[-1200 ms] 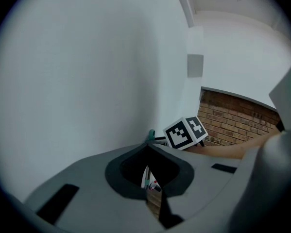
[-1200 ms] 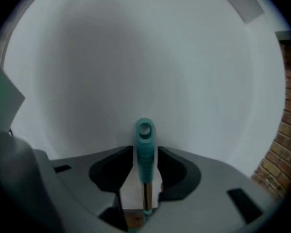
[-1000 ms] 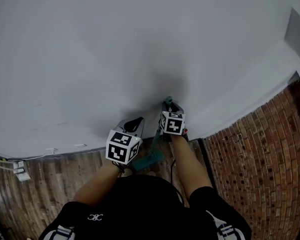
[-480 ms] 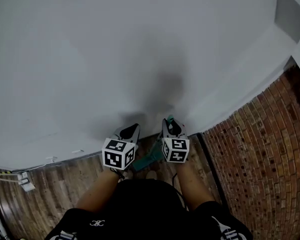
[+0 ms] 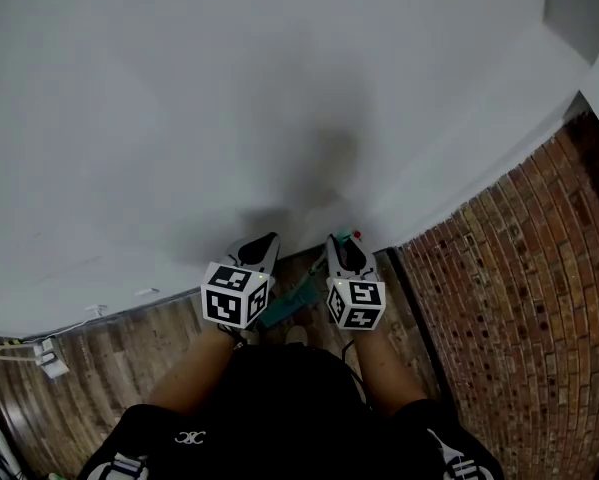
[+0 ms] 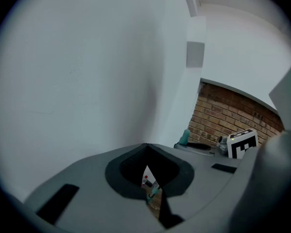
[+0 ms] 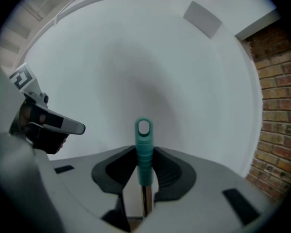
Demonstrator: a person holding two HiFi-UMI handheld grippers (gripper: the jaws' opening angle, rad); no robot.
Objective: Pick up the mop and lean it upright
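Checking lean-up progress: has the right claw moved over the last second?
Yes: the right claw has drawn back from the white wall, toward the person.

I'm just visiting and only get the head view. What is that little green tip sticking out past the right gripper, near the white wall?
Observer: It is the end of the mop handle. The right gripper view shows a hanging loop at its top.
Operator: Is it being held?
Observer: Yes, the right gripper has its jaws pressed on it, one from each side.
Operator: And the other one?
Observer: The left gripper is empty. Its own view shows the jaws almost together with nothing between them.
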